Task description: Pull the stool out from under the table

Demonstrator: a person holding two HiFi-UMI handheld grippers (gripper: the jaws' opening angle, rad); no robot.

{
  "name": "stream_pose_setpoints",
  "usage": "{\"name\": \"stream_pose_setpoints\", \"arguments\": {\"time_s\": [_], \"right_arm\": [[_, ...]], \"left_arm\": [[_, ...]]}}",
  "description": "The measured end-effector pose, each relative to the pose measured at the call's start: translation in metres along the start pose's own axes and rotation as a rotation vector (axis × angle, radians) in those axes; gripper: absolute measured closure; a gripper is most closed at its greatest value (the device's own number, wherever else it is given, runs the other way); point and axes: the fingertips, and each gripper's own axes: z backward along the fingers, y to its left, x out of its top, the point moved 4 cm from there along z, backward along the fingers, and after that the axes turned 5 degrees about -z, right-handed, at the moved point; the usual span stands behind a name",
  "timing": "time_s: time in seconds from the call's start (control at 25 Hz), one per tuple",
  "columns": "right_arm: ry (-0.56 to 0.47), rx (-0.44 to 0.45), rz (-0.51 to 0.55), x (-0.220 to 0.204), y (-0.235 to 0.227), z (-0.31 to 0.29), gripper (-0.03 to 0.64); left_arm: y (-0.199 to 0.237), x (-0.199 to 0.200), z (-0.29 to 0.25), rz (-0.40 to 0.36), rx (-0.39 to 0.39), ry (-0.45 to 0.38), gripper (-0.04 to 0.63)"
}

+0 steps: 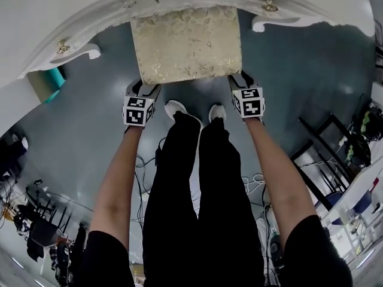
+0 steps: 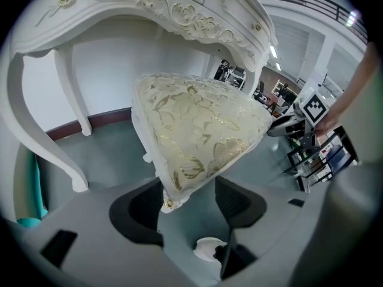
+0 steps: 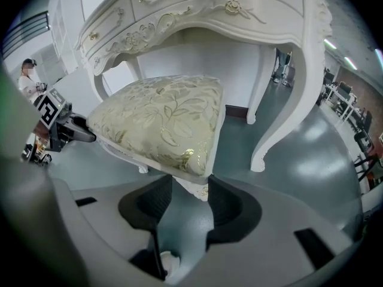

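Stool (image 1: pixel 187 43) sits partly under the table (image 1: pixel 72 17), near edge sticking out. Left gripper (image 1: pixel 146 88) has jaws apart around its near left corner; right gripper (image 1: pixel 240 80) clamps the near right corner

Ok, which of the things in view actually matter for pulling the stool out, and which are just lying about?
Part of the job:
- stool
- table
- left gripper and right gripper, each with a near corner of the stool between its jaws

Just lying about:
- teal object by the table leg
- black frames
- cables on the floor
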Motion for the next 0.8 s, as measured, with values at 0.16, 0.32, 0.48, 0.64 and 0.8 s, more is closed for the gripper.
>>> {"name": "stream_pose_setpoints", "arguments": {"time_s": [0.16, 0.32, 0.48, 0.64, 0.8], "right_arm": [[0.005, 0.004, 0.011, -0.006, 0.001, 0.002, 0.428], [0.013, 0.028, 0.006, -0.011, 0.0, 0.006, 0.426], [0.042, 0.05, 0.022, -0.022, 0.001, 0.01, 0.426], [0.05, 0.049, 0.029, -0.037, 0.005, 0.025, 0.426], [0.053, 0.048, 0.04, -0.051, 0.01, 0.032, 0.426]], "left_arm": [[-0.006, -0.006, 0.003, 0.021, 0.017, -0.005, 0.322], [-0.018, -0.015, 0.007, 0.044, 0.033, 0.002, 0.322], [-0.03, -0.028, 0.011, 0.061, 0.036, 0.016, 0.322], [-0.044, -0.04, 0.024, 0.054, 0.034, 0.018, 0.324], [-0.055, -0.054, 0.031, 0.059, 0.039, 0.021, 0.322]]}}
